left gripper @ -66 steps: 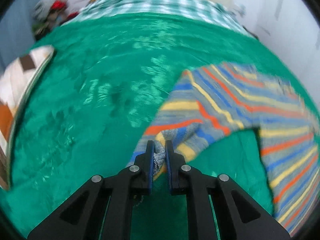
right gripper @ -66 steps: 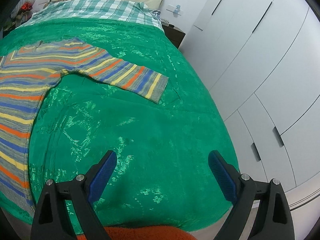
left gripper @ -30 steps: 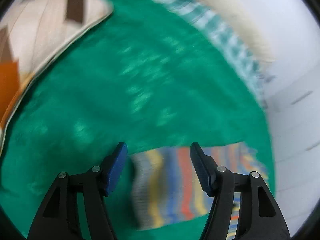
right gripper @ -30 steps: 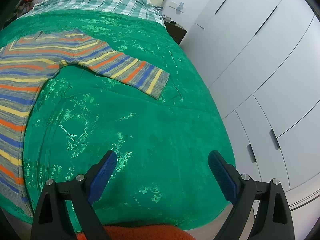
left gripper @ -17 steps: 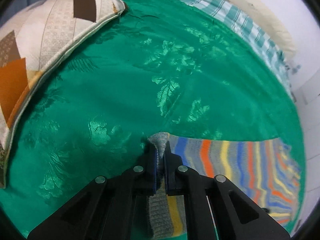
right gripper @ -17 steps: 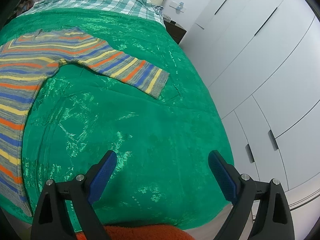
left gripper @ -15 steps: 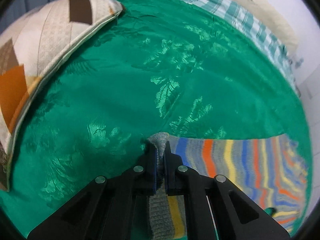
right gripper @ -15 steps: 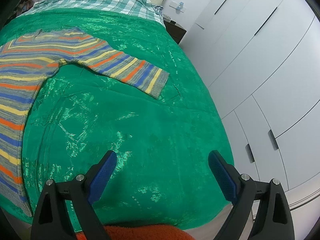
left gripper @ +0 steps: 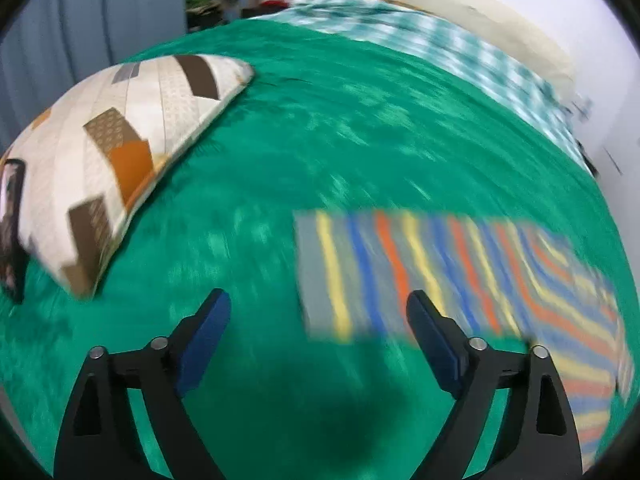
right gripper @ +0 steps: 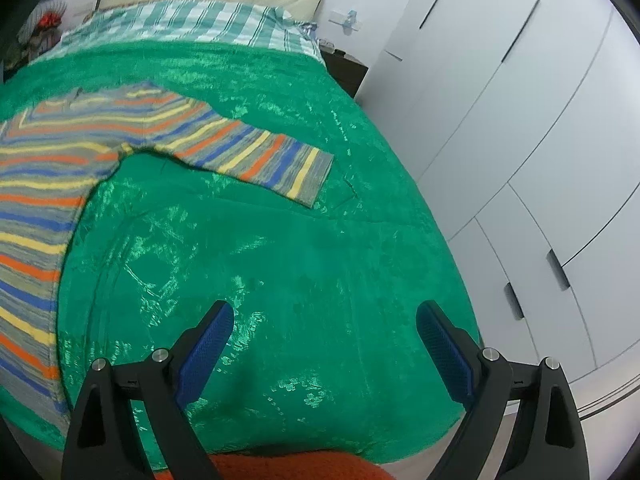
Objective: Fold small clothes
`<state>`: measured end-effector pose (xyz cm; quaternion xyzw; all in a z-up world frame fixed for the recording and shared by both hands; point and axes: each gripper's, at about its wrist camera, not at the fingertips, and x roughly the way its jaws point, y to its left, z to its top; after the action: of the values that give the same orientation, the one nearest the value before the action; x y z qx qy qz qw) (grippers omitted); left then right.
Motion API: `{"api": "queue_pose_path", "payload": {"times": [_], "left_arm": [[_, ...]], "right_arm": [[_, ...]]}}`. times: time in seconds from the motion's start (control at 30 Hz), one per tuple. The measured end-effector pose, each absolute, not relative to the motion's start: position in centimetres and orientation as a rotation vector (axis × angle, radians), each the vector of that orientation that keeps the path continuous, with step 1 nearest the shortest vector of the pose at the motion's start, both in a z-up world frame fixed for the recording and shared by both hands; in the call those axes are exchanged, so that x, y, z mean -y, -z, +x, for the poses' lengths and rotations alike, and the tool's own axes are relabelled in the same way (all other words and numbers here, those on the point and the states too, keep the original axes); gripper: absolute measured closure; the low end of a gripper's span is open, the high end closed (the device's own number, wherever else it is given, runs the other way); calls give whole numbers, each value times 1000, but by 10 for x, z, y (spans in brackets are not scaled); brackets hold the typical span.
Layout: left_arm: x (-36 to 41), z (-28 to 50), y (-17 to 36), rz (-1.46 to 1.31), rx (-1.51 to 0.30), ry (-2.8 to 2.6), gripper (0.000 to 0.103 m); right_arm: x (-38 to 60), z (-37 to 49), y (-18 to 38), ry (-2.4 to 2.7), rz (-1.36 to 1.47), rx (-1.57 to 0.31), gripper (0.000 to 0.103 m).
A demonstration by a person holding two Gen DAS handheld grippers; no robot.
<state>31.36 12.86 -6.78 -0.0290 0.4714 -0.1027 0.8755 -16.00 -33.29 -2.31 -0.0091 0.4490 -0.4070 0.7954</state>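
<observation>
Lying flat on the green bedspread (right gripper: 280,248): a striped sweater (right gripper: 52,168) in grey, blue, orange and yellow bands, body running off toward 9 o'clock in the right wrist view, one sleeve (right gripper: 256,160) stretching toward 3 o'clock with its cuff resting flat. Showing blurred in the left wrist view, the other sleeve (left gripper: 400,272) reaching from 3 o'clock to just ahead of the tongs. Sitting at 10 o'clock there, a patchwork pillow (left gripper: 104,152); spreading at 12 o'clock, a checked sheet (right gripper: 192,24); standing at 3 o'clock in the right view, white wardrobe doors (right gripper: 540,140). Nothing blocking the sleeves. Left gripper (left gripper: 318,316) now gaping wide and empty, no longer pinching the cuff as half a second ago. Right gripper (right gripper: 324,326) hovering spread apart, holding nothing, unchanged.
</observation>
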Motion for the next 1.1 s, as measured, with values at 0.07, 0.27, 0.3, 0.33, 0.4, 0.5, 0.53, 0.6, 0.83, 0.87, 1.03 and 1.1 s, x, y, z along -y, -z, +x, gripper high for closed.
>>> {"api": "queue_pose_path", "payload": {"times": [0.07, 0.27, 0.3, 0.33, 0.4, 0.5, 0.53, 0.6, 0.83, 0.87, 1.03, 1.1], "left_arm": [[-120, 272, 67, -46, -983, 248, 7], [-92, 185, 87, 16, -1001, 306, 7], [-90, 178, 92, 22, -1004, 300, 7], [-88, 172, 98, 30, -1004, 296, 7], [-81, 169, 106, 85, -1001, 277, 7], [-68, 165, 108, 182, -985, 285, 7], [-64, 162, 108, 215, -971, 291, 7], [-59, 159, 109, 248, -963, 297, 7], [-51, 152, 113, 272, -959, 309, 7], [-51, 154, 114, 274, -962, 308, 6], [-51, 158, 125, 272, -996, 291, 2], [-51, 159, 127, 265, -1002, 285, 0]], "right_arm": [[334, -164, 20, 872, 4, -943, 11], [334, -176, 17, 844, 46, -911, 11], [334, -177, 17, 838, 49, -912, 11], [334, -178, 17, 834, 54, -912, 11], [335, -181, 17, 831, 63, -908, 11], [337, -187, 16, 833, 88, -889, 11], [337, -188, 15, 836, 94, -879, 11], [337, -191, 12, 848, 102, -860, 11], [338, -185, 14, 848, 93, -882, 11], [338, -185, 14, 847, 96, -883, 11], [340, -188, 14, 854, 107, -882, 11], [340, -187, 15, 854, 103, -888, 11]]}}
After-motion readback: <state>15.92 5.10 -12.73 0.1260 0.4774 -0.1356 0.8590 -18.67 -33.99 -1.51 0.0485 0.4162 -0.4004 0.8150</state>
